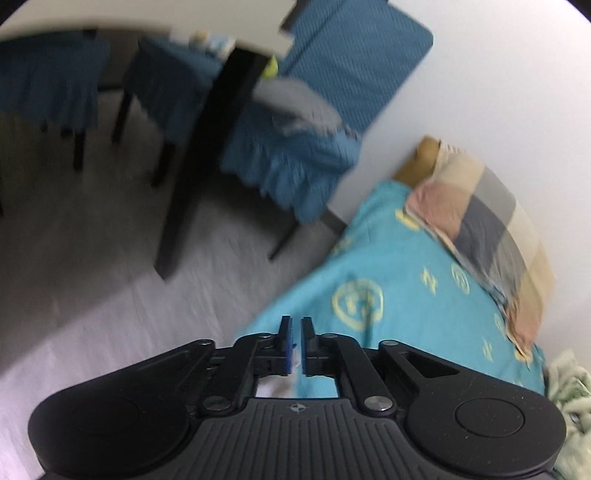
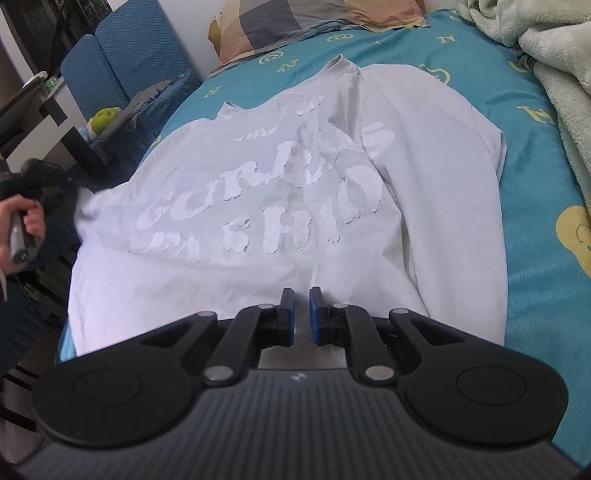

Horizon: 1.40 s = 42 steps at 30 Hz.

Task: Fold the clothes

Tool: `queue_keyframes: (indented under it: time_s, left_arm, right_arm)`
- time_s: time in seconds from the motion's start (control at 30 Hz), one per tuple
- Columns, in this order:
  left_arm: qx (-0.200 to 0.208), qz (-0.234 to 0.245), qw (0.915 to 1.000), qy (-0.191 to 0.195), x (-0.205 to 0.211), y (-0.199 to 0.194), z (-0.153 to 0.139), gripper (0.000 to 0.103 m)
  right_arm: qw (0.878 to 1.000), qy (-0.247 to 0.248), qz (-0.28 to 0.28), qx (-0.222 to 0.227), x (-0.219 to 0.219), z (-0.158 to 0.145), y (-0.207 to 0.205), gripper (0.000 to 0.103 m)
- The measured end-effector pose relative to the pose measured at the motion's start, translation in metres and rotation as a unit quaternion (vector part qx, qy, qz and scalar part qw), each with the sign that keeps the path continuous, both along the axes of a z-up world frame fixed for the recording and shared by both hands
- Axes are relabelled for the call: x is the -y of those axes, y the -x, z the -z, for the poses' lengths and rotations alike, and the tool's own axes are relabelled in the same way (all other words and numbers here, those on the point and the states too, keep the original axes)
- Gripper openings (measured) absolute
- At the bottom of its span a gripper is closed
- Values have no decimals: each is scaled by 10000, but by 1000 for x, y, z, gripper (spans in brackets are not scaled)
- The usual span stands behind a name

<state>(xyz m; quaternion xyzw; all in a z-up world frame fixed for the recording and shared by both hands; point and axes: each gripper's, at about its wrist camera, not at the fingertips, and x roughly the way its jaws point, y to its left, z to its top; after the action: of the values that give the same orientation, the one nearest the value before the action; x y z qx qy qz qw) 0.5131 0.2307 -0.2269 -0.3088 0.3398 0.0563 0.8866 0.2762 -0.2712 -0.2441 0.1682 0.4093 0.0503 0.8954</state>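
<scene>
A pale grey shirt (image 2: 295,192) lies spread flat on the bed (image 2: 535,192), print side up, its collar toward the pillow (image 2: 295,26) at the head and its hem at the near edge. White lettering runs across its chest. The right sleeve is folded in along the body; the left side hangs a little over the bed's edge.

The right gripper (image 2: 301,314) hovers low over the hem, its jaws drawn narrow with only a slim gap between the blue pads. Shirt cloth shows through that gap, but I cannot tell whether the pads pinch it.

Out at the left edge of the bed a hand (image 2: 22,225) grips the handle of the left gripper (image 1: 296,343), right by the shirt's overhanging side. In that gripper's own blurred view the jaws are nearly closed, with a thin slit between them and nothing held. It points down past the corner of the bed toward the grey floor (image 1: 110,295).

A rumpled green blanket (image 2: 535,66) is heaped along the right side of the bed. Beside the bed stand a blue chair (image 1: 295,166) and a dark-legged table (image 1: 207,147).
</scene>
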Motion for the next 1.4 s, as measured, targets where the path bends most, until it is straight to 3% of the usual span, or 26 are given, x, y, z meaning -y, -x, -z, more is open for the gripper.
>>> queue_keyframes:
  time_s: [0.07,0.23,0.37,0.43,0.5,0.57,0.6,0.67,0.77,0.87,0.97,1.03,1.17,1.33,1.4]
  left_arm:
    - [-36,5,9996,276,-3,13,13,26]
    - [220,-472,9934,1018,-31,86,35,48]
    - [-46,-838,9765,1986,-44,131,62,50]
    - [-283,-748,9679,2382,-36,137,76,51]
    - [-466,-511,9650,2528,-22,134,85,49]
    - [-362,-396,9720,2286,-12,130,81,46]
    - [-356,-313,9728,2266,-9,125,79,40]
    - [-346,-161,9755,2168,-3,116,74,7]
    - [-312,-52,9889,1450,6,101,51,3]
    - [-345,-119,9964,768,-1,100,29,1]
    - [-401,13,9992,87,-1,108,6,2]
    - [-428,194,9988,150,0,121,-4,4]
    - [-499,808,9953,210,14,179,-30,24]
    - [-962,1680,9806,303,58,277,-57,43]
    - [-1210,1905,9735,372,75,312,-63,46]
  right_arm:
    - [10000,18,-10,15,0,1,-1,11]
    - [10000,-70,63,16,2,-3,-1,12]
    - [9999,-78,82,117,2,-11,4,13]
    - [9997,-85,94,190,1,-15,8,13]
    - [9996,-74,89,268,1,-18,11,13]
    - [9994,-40,82,332,1,-22,13,13]
    - [9994,-26,82,350,1,-22,13,13]
    - [9994,-32,82,340,1,-22,13,13]
    - [9994,-3,42,336,-1,-19,10,13]
    - [9995,-31,39,310,2,-16,7,13]
    - [9996,-29,55,286,5,-14,5,13]
    - [9994,12,45,332,6,-17,5,13]
    - [9991,53,-56,423,8,-30,12,13]
    - [9976,159,-312,598,3,-58,44,14]
    - [9972,206,-433,574,2,-70,61,14]
